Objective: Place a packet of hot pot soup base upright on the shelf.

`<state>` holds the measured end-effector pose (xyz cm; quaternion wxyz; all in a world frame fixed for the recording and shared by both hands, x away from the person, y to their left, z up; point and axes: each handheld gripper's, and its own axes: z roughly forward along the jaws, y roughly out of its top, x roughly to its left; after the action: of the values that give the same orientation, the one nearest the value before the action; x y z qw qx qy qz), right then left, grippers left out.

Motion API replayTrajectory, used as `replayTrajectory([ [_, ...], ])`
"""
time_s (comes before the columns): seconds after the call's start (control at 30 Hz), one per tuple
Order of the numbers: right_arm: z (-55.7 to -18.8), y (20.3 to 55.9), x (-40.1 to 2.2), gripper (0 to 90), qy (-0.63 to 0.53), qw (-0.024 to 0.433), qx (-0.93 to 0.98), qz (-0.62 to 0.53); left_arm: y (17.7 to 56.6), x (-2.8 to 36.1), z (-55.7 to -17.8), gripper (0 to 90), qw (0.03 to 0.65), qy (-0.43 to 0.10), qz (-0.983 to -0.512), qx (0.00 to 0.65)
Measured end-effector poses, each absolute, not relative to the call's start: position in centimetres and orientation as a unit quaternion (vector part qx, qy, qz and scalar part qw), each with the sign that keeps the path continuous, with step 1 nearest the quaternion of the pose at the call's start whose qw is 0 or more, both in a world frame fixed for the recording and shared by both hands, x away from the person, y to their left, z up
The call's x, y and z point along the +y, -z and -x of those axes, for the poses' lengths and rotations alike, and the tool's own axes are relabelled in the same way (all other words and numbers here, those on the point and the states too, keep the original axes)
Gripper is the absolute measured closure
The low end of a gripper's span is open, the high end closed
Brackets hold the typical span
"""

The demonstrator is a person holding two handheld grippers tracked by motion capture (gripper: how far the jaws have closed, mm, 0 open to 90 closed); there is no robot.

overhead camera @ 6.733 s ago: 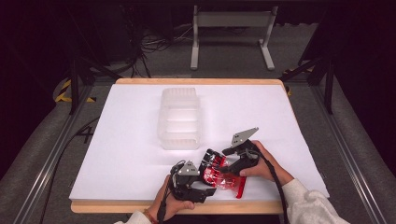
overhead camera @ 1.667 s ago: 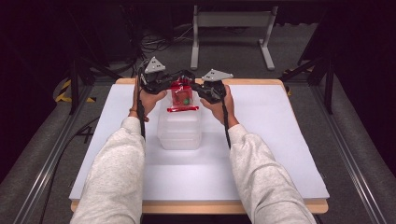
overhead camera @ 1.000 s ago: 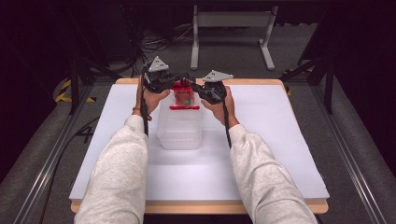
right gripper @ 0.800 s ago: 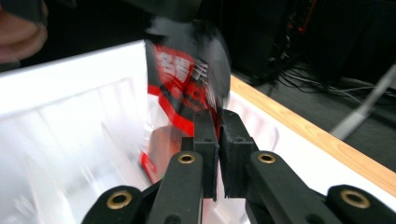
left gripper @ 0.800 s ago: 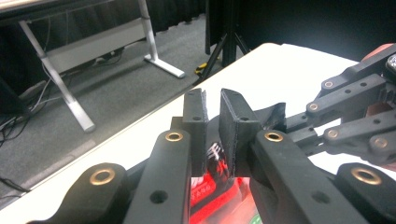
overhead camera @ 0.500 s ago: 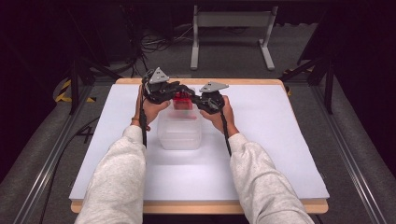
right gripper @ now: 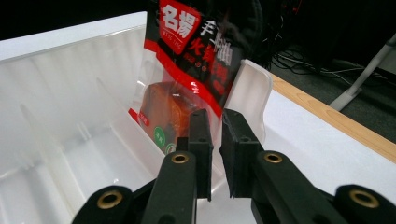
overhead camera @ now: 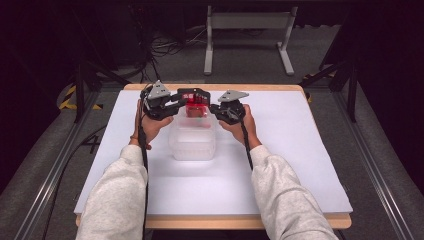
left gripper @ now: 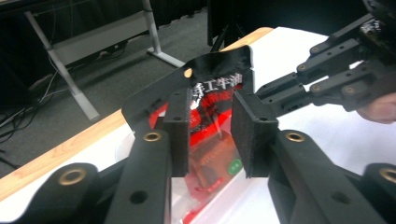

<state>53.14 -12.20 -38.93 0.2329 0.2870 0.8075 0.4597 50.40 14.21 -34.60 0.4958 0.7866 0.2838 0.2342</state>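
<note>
Now the red snack packet (right gripper: 187, 60) stands upright between both tools: the right gripper (right gripper: 215, 140) has its jaws nearly closed, pinching the packet's clear edge, while the left gripper (left gripper: 212, 130) has its jaws set wide apart on either side of the packet, and I cannot tell whether its pads touch it. Below the fingertips, the packet's lower end sits inside the far compartment of the clear plastic tray (overhead camera: 192, 145). Both hands (overhead camera: 152, 125) reach forward, grippers facing each other across the tray's far end.
</note>
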Motion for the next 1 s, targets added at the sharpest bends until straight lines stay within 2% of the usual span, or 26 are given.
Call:
replayTrajectory([
  [0.33, -52.3, 38.2, -12.8, 80.4, -0.449, 0.241, 0.812, -0.284, 33.2, 14.4, -48.2, 55.5, 0.493, -0.238, -0.789, 0.279],
  [0.63, -51.6, 37.2, -13.6, 76.1, -0.440, 0.249, 0.818, -0.275, 34.2, 15.3, -46.4, 48.8, 0.474, -0.259, -0.796, 0.274],
  [1.0, -50.6, 37.0, -14.5, 70.8, -0.416, 0.255, 0.834, -0.258, 35.2, 16.1, -44.1, 33.9, 0.459, -0.274, -0.798, 0.278],
])
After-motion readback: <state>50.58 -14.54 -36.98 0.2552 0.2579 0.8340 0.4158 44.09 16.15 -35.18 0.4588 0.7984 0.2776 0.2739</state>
